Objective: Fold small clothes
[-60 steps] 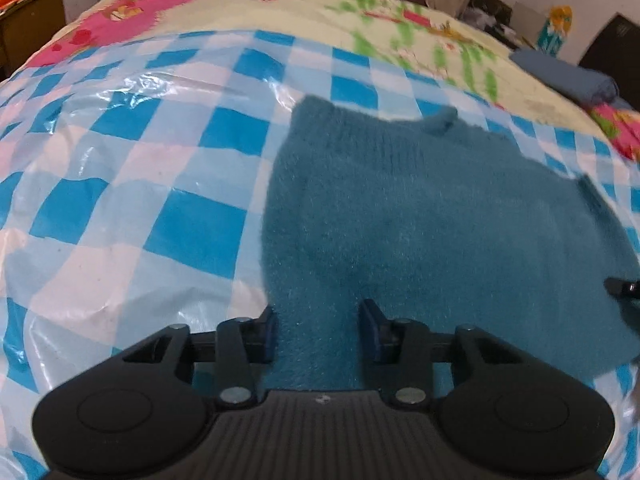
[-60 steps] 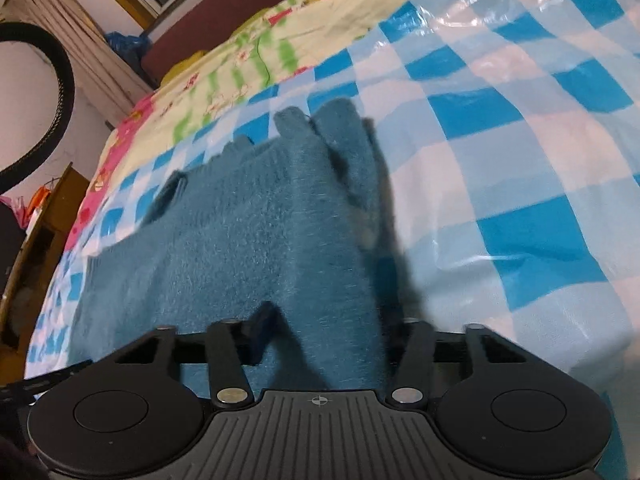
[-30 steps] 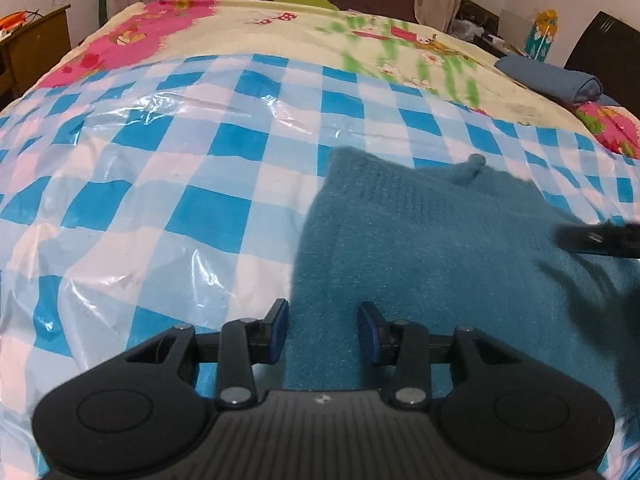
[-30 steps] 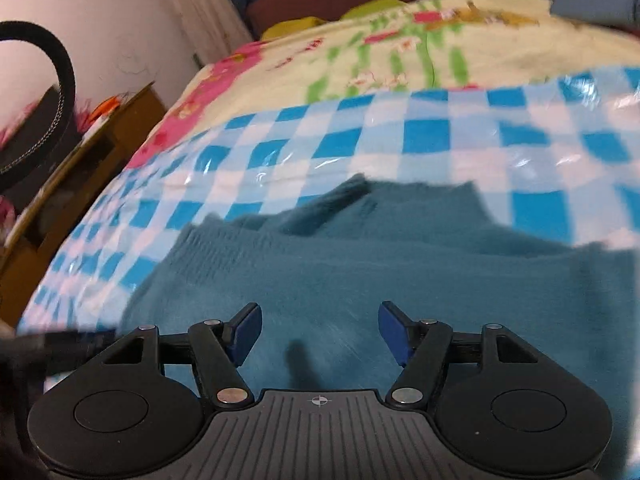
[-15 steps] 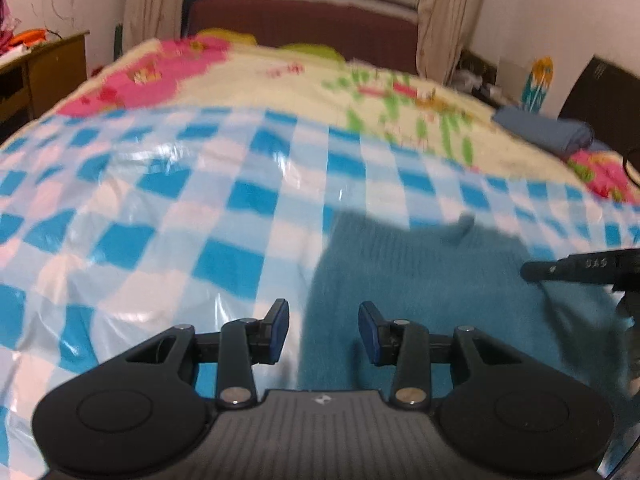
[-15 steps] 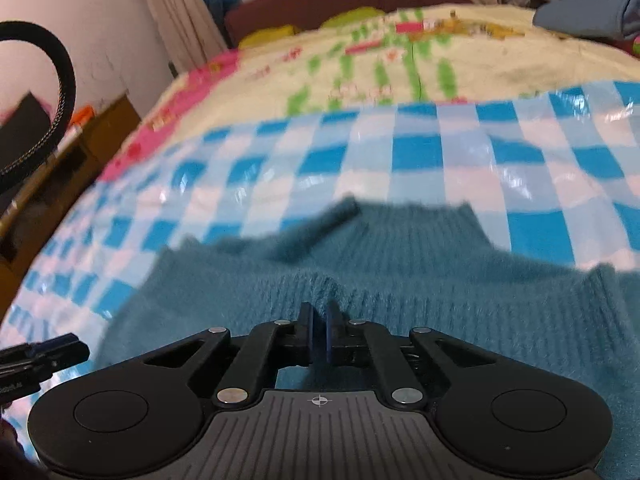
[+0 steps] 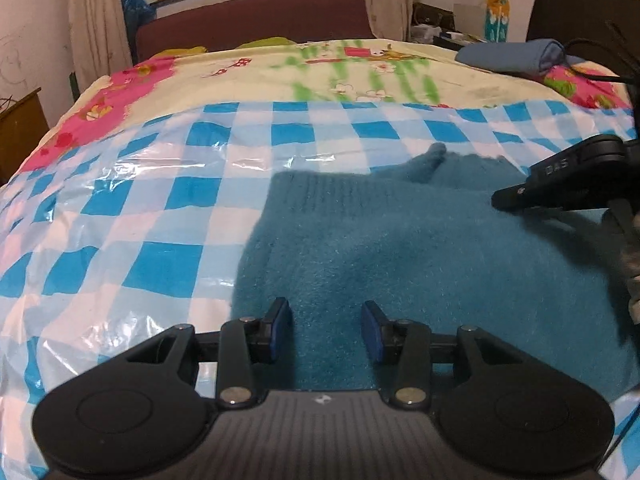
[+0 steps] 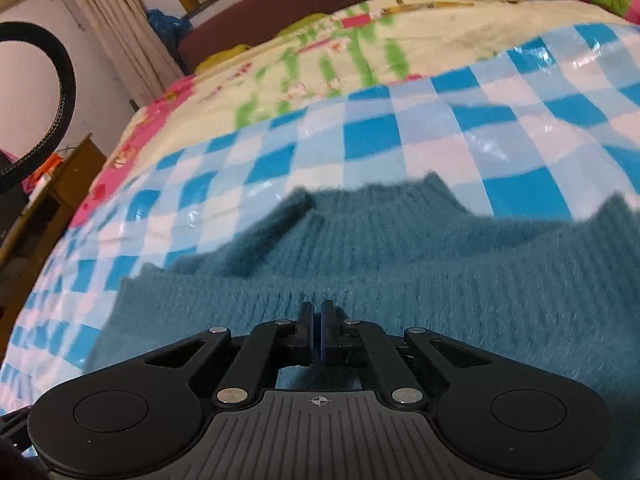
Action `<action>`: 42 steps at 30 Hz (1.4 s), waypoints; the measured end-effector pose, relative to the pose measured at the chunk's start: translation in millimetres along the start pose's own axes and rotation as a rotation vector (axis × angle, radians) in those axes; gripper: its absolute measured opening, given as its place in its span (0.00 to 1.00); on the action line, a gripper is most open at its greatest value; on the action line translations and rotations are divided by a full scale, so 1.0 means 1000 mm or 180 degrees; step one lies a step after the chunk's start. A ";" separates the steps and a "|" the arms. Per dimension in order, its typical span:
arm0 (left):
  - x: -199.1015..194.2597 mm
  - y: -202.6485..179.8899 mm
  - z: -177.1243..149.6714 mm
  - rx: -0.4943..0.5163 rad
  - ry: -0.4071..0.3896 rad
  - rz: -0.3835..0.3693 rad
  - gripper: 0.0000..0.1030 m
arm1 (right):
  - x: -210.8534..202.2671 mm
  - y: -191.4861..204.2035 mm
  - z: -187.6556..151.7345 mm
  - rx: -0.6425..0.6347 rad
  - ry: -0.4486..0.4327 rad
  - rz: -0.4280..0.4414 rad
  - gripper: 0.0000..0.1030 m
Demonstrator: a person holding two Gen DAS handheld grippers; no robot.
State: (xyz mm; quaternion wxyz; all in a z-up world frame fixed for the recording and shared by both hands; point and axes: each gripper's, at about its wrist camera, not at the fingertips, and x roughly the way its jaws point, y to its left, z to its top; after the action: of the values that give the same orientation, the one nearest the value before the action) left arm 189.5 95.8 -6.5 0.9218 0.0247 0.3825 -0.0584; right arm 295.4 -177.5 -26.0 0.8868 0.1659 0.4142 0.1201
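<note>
A teal knitted sweater [image 7: 400, 248] lies flat on a blue-and-white checked plastic sheet [image 7: 168, 200] over the bed. My left gripper [image 7: 326, 330] hovers over the sweater's near left corner, open, with the fabric beneath the gap between its blue pads and no visible pinch. My right gripper [image 8: 318, 318] is shut, its pads pressed together on a small ridge of the sweater [image 8: 440, 280] near the middle of the near side. From the left wrist view, the right gripper [image 7: 504, 200] shows as a black arm reaching in over the sweater's right part.
Beyond the checked sheet [image 8: 400, 136] a flowered bedspread [image 7: 340, 72] runs to a dark red headboard [image 7: 256, 20]. A folded blue-grey cloth [image 7: 512, 56] lies at the far right. A wooden cabinet [image 8: 52, 188] stands left of the bed, and a black cable [image 8: 60, 92] loops above it.
The right gripper's jaws, wide apart a second ago, have closed on the sweater fabric. The left gripper has shifted sideways along the sweater's left edge, still open.
</note>
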 end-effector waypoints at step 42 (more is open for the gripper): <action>-0.042 0.038 -0.027 -0.0691 -0.0004 0.0260 0.45 | -0.088 -0.049 -0.015 0.0062 -0.0197 -0.0508 0.13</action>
State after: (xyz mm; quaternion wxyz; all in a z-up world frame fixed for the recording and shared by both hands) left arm 146.4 140.1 4.2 0.9209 -0.0597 0.3846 0.0209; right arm 232.4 -250.4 6.7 0.9043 0.1447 0.3997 0.0399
